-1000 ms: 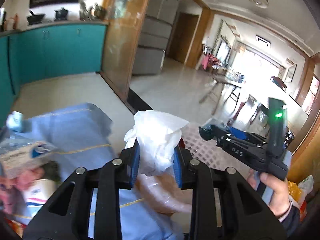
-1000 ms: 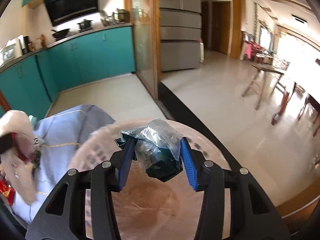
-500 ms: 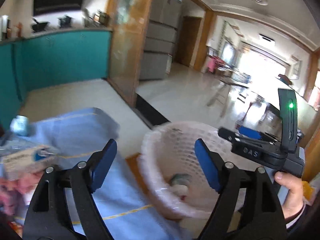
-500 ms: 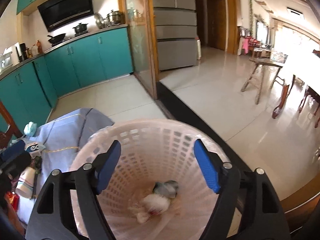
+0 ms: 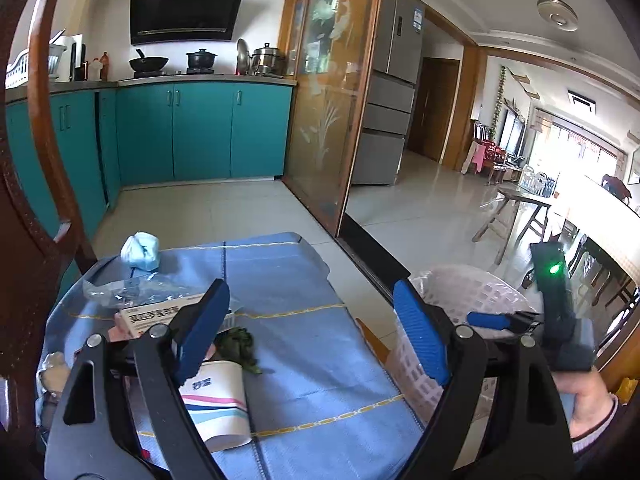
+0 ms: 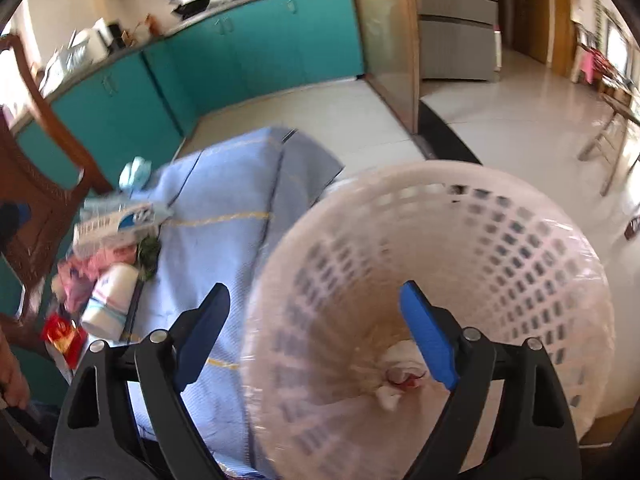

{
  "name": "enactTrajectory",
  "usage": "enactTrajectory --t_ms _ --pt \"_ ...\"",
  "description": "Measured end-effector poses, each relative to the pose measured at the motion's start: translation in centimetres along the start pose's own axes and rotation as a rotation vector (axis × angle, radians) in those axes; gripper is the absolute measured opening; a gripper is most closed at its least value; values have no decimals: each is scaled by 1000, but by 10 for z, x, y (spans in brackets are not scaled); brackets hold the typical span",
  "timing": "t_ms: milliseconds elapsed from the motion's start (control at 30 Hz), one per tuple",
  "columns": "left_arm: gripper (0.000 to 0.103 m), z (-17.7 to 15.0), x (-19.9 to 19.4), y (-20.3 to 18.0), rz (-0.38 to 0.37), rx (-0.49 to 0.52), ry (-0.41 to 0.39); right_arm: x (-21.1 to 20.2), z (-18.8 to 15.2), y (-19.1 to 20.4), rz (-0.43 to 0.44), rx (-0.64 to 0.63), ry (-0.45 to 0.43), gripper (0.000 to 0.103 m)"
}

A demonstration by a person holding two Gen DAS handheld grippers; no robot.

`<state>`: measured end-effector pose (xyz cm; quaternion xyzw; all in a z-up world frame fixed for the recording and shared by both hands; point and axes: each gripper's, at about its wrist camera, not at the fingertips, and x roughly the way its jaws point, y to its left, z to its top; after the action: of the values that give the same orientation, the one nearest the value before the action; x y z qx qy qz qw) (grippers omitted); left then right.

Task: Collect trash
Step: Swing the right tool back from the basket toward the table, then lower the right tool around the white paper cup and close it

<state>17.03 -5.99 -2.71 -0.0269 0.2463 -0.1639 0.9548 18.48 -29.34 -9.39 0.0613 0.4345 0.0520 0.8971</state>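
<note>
My left gripper [image 5: 310,286] hangs over the blue tablecloth [image 5: 304,344], jaws opening, nothing between them. Below its left finger lie a tipped paper cup [image 5: 216,404], a green leafy scrap [image 5: 236,344], a printed box [image 5: 160,314], a clear plastic bag [image 5: 132,288] and a pale blue wad [image 5: 140,250]. My right gripper [image 6: 314,292] straddles the near rim of the white mesh basket [image 6: 520,240], jaws opening and empty. A white tissue [image 6: 390,398] and other dropped scraps lie on the basket's bottom. The cup [image 6: 112,300] and box [image 6: 116,220] show blurred at left.
A wooden chair [image 5: 28,240] stands at the table's left end. A red wrapper [image 6: 64,334] and pink packet [image 6: 88,272] lie near the cup. Teal cabinets [image 5: 200,136] line the back; tiled floor [image 5: 420,216] runs right toward a dining table [image 5: 520,196].
Both grippers opened and let go: the left its white tissue, the right its dark crumpled bag, and scraps now lie in the basket. Both then swung left toward the table.
</note>
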Motion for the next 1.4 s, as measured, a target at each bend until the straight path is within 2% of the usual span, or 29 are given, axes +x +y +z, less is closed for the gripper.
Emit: enactTrajectory --t_ms 33,67,133,167,200,233,400,500,567,600,667,767,800,867,900,967,1033,1067,1200,1300,1400 --pt "85 -1 -1 1 5 1 -1 8 -1 11 -12 -29 22 81" --pt "85 -1 -2 4 8 0 -3 13 -2 18 -12 -44 37 75" --pt "86 -2 -7 9 11 -4 -6 26 -4 29 -10 -59 82 54" --pt "86 -3 -7 11 14 -4 -7 31 -3 29 -7 -61 100 33" --pt "86 -3 -9 13 18 -5 -8 35 -4 32 -17 -65 105 27" --pt "86 -2 -9 13 20 -5 -7 37 -3 37 -29 -74 102 25" --pt "87 -3 -12 23 39 -16 0 31 2 44 25 -75 78 23" --pt "88 -5 -15 33 56 -26 13 31 3 55 -16 -112 61 23" --pt "89 -8 -17 40 72 -31 27 32 5 56 -8 -102 71 27" --pt "89 -10 -18 44 85 -31 37 32 6 56 -1 -100 74 38" --pt "90 -15 -21 54 124 -31 62 25 6 58 -43 -107 39 56" --pt "90 -21 -26 72 167 -51 92 6 8 71 -140 -157 -93 59" --pt "90 -22 -28 78 176 -59 98 1 9 76 -135 -166 -122 59" --pt "90 -23 -33 86 196 -75 91 -6 10 90 -36 -173 -160 59" --pt "90 -23 -37 91 209 -87 79 -4 10 97 19 -176 -147 59" --pt "89 -21 -45 97 219 -114 45 14 7 123 180 -185 -61 59" --pt "89 -19 -53 101 223 -135 11 33 -2 150 272 -199 12 64" --pt "90 -18 -58 104 232 -143 -14 40 -7 162 298 -213 36 71" --pt "90 -15 -73 108 262 -151 -83 57 -26 207 287 -279 35 88" --pt "90 -13 -78 112 270 -156 -103 70 -40 239 215 -368 26 89" --pt "90 -15 -84 117 274 -169 -107 75 -45 246 178 -385 19 87"
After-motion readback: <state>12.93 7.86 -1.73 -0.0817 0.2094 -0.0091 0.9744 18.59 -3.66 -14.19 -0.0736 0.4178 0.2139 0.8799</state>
